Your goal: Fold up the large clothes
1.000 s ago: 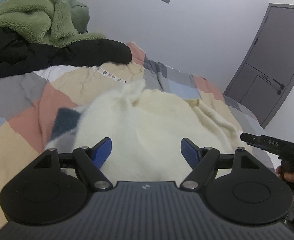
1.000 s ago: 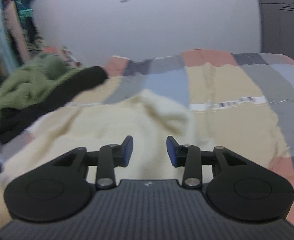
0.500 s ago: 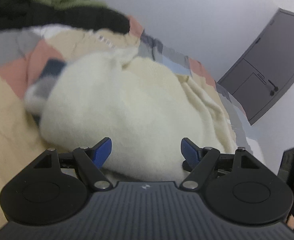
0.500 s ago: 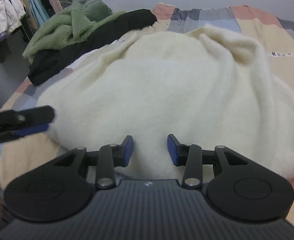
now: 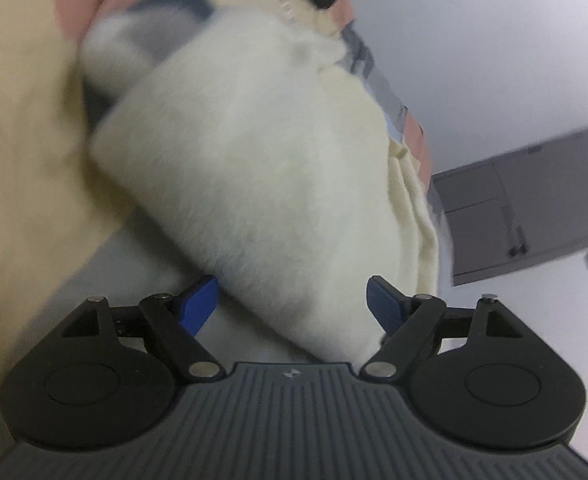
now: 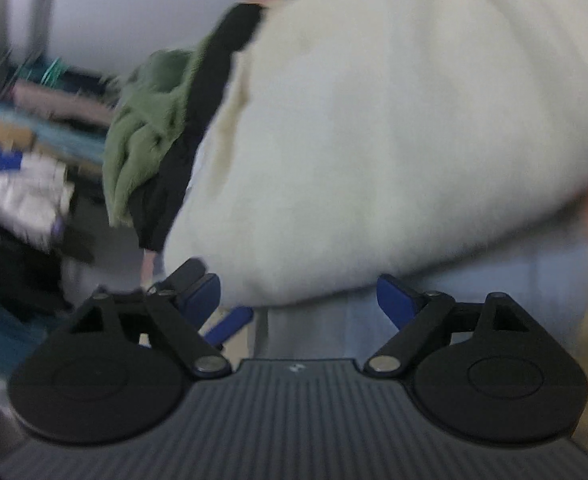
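Cream sweater (image 5: pixel 261 168) – thick fuzzy knit, soft nap, matt; its far edge looks ribbed. Patchwork bedcover (image 5: pixel 17 152) is smooth flat-woven cloth, matt, lightly creased. Green garment (image 6: pixel 145 120) – shaggy fleece, deep pile; black garment (image 6: pixel 173 184) beside it is plainer matt cloth, blurred. Left gripper (image 5: pixel 291 300) & right gripper (image 6: pixel 298 296): matt black plastic linkages w/ shiny metal pivot pins, ribbed grey housing, blue pads (image 5: pixel 199 300) smooth, semi-matt. Grey door (image 5: pixel 526 208) smooth, flat finish.

One cream sweater (image 5: pixel 253 168) lies on one patchwork bed (image 5: pixel 21 152). Beyond the sweater lie one green fleece (image 6: pixel 149 120) and one black garment (image 6: pixel 189 152). One grey door (image 5: pixel 534 200). Two tongs (image 5: pixel 291 300) (image 6: pixel 298 296).
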Demonstrator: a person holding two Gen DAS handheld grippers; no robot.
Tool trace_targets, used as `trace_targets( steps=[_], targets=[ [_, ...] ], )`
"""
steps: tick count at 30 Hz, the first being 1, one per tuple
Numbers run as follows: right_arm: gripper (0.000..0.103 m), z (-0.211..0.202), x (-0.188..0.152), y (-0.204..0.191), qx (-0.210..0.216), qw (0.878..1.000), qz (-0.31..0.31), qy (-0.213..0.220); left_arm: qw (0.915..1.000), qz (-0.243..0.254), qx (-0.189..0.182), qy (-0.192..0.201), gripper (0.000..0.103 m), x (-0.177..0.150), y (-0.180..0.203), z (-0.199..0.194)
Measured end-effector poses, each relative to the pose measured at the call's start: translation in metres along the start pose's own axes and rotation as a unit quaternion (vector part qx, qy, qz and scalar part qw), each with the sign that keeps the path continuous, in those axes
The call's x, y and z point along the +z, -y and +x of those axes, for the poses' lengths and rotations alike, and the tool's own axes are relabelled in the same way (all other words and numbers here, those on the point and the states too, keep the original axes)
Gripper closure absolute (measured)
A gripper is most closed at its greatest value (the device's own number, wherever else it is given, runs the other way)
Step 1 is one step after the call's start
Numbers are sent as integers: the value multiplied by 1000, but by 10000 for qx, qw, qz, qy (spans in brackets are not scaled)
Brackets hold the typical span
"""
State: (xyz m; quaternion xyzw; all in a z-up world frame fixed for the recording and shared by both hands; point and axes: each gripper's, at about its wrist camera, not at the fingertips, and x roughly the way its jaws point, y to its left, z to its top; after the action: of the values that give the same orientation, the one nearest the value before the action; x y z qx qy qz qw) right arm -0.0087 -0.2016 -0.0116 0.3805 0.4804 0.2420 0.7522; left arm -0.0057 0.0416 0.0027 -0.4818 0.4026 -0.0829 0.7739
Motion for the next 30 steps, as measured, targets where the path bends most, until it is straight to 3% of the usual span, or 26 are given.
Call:
trace_targets(
  steps=[3,7,9,11,14,17,21,25,30],
  targets=[
    [16,0,3,24,61,9965,820,155,9984,-524,-200,-35,19,4,-16,6],
    [16,-14,10,44,148,9853,1517,771,9942,-1015,-344,93,19,13,-34,14],
    [16,-20,12,51,125,9794,1735,1026,9930,-1108,-335,212,20,19,-40,17],
    [24,-20,14,55,-39,9778,1795,1077,9932,-1067,-382,258,20,25,-40,22],
    [28,-23,18,63,-145,9746,1902,1177,9944,-905,-314,443,26,31,-36,23],
    [44,-22,21,64,-353,9770,1734,1190,9957,-759,-124,516,41,31,-32,24],
    [58,-18,25,49,-665,9847,1109,1172,9972,-160,173,707,60,30,-13,14],
    [70,-26,24,34,-742,9865,738,1262,9948,371,159,937,67,15,7,-9],
    [72,-58,15,5,-661,9857,-17,1553,9904,807,-72,1117,67,-10,31,-57]
  ],
)
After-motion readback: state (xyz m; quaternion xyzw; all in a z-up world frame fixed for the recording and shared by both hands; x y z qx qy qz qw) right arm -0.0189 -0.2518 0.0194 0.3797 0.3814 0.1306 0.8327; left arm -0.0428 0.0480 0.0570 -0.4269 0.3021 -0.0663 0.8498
